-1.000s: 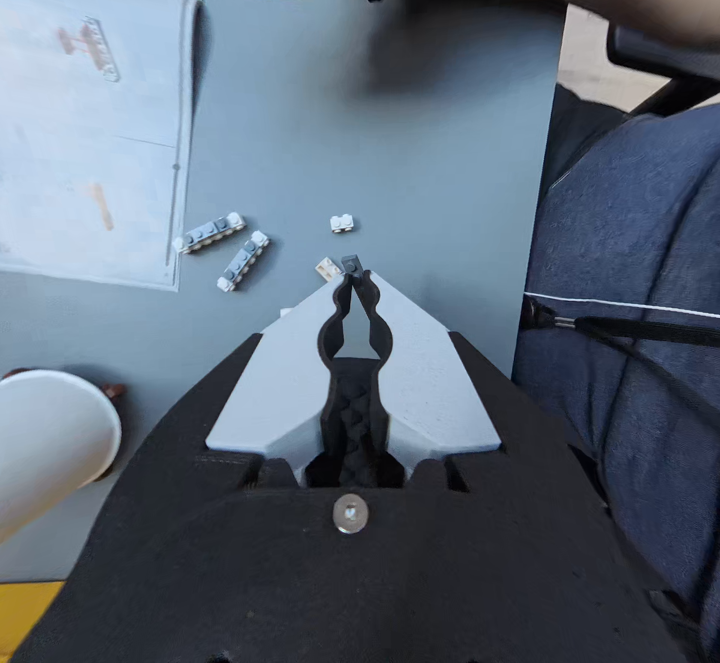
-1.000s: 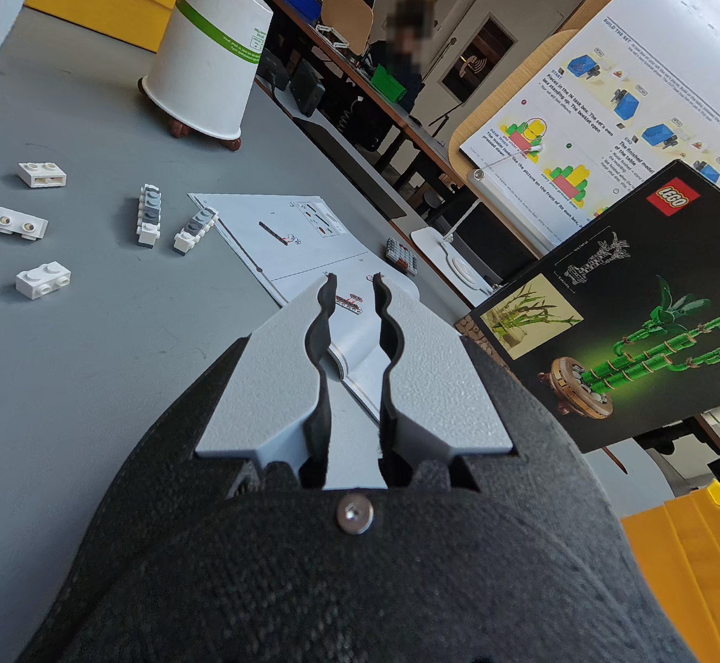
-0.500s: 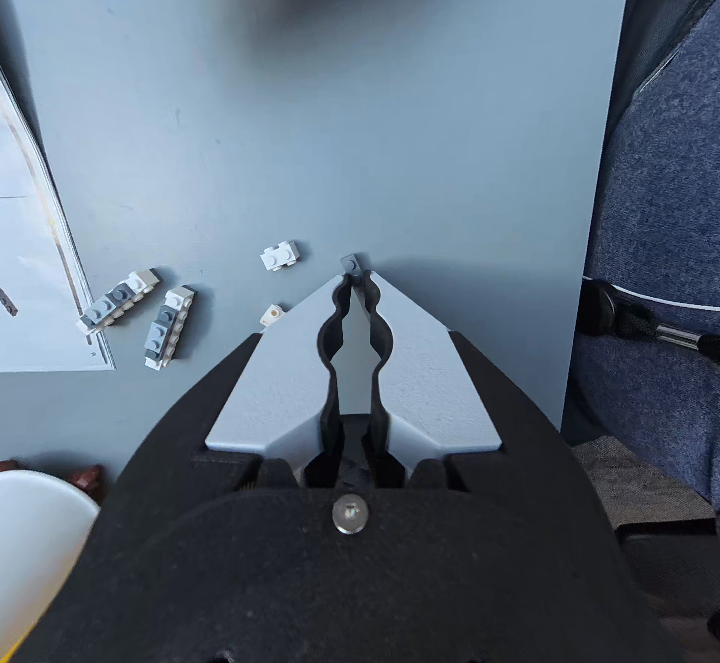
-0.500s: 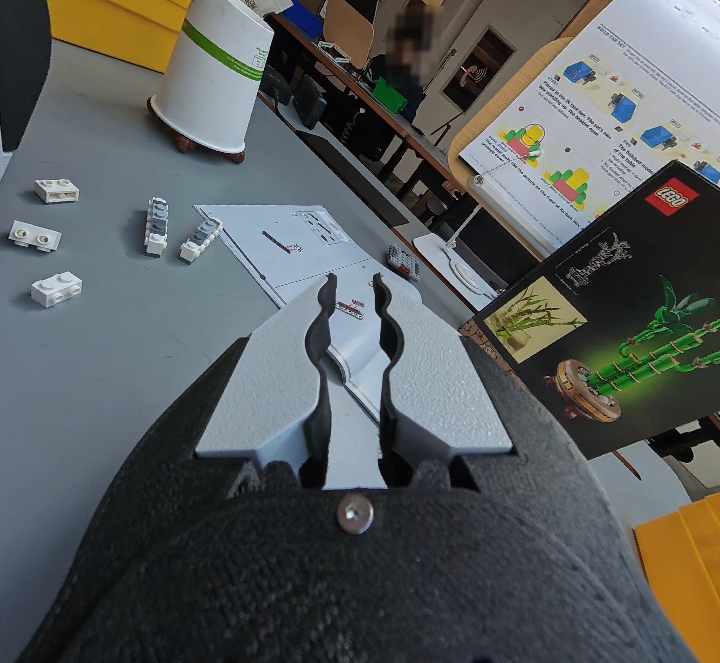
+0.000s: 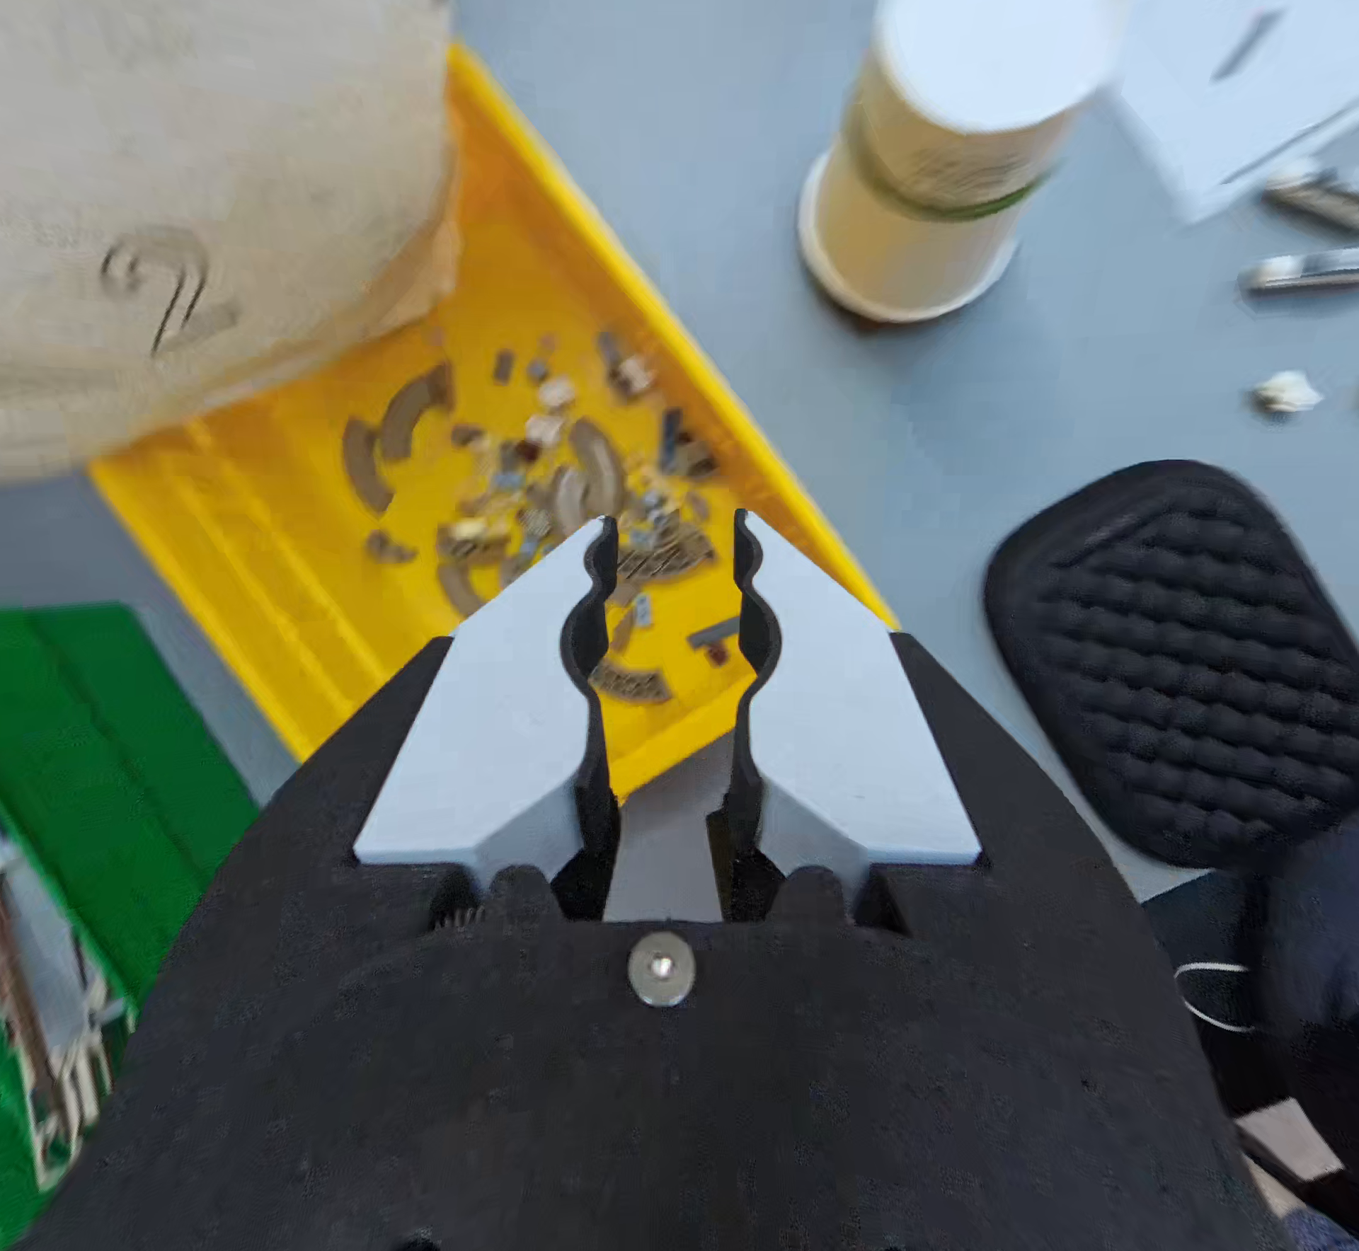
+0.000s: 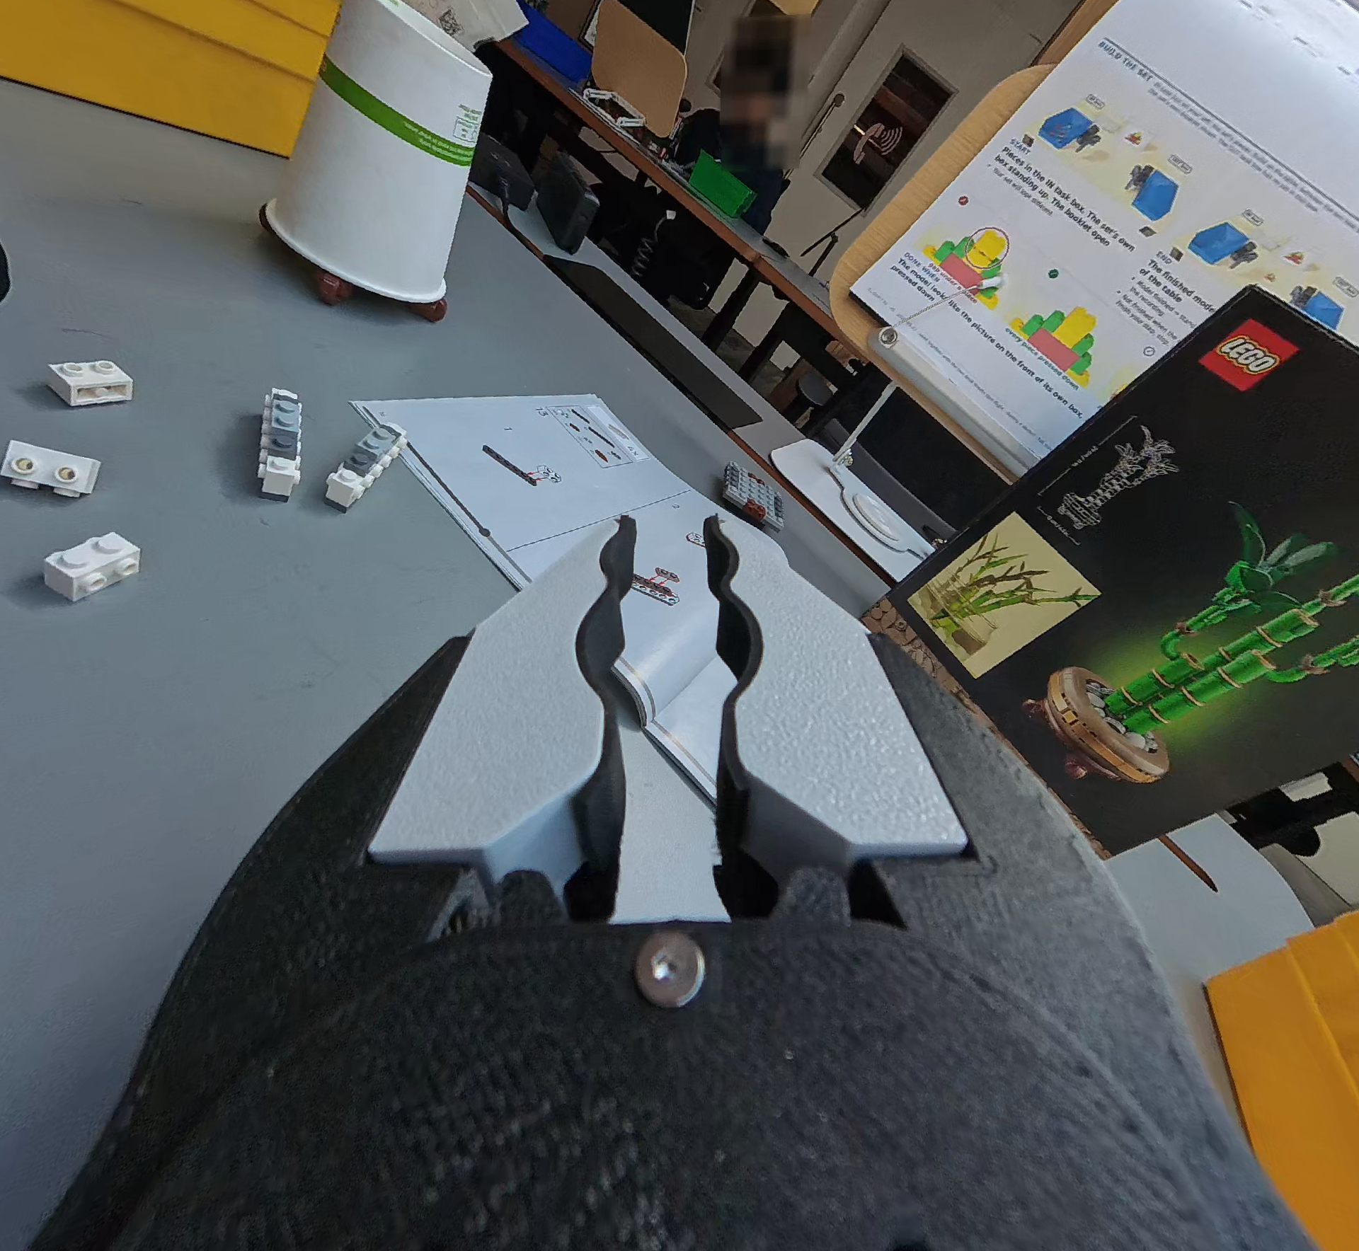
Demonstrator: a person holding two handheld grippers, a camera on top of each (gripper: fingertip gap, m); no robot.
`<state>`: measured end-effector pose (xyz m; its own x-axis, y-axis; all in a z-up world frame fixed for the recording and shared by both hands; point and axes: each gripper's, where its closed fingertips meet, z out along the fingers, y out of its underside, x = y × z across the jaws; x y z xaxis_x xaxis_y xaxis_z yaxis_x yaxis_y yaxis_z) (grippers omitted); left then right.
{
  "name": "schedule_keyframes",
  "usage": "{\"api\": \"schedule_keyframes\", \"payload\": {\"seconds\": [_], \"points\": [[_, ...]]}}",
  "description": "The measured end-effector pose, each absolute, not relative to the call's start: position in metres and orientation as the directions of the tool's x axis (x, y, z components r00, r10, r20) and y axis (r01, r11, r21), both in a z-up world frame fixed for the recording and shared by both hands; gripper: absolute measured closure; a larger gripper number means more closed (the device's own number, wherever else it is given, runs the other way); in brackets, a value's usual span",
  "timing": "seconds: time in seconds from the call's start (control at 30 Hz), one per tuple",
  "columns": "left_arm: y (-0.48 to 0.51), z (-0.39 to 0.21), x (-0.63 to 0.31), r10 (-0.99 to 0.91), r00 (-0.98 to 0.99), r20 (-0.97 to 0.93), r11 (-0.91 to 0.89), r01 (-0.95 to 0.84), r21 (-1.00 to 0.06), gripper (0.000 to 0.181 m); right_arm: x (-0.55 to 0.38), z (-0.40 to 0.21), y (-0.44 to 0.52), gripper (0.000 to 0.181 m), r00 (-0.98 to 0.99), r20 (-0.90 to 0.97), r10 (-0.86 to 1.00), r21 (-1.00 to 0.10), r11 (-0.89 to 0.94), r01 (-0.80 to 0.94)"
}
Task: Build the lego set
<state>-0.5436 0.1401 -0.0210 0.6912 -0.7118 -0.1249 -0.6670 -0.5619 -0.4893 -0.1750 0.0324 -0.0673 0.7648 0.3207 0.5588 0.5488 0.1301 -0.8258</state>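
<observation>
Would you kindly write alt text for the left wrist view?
The open, empty left gripper hovers over a yellow tray scattered with small brown and grey Lego pieces. An upturned white paper cup stands on the grey table beyond; the image is motion-blurred.

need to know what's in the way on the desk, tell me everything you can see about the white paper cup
The white paper cup stands upside down on the grey table, wide rim down and flat white base up. A green band with small print circles its wall. It tapers upward and looks like plain coated paper, undented. Two small reddish-brown pieces peek from under its rim. It sits beside the yellow bin, apart from the loose white bricks; no claw touches it.
</observation>
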Motion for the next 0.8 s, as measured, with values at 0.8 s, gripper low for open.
{"api": "schedule_keyframes", "payload": {"seconds": [0.8], "points": [[0.177,-0.161,-0.672,-0.642,0.761,-0.095,-0.767,-0.638,0.068,0.174,-0.174,-0.075,0.037,0.164,0.748,0.580,0.321,-0.807,0.100,0.583]]}}
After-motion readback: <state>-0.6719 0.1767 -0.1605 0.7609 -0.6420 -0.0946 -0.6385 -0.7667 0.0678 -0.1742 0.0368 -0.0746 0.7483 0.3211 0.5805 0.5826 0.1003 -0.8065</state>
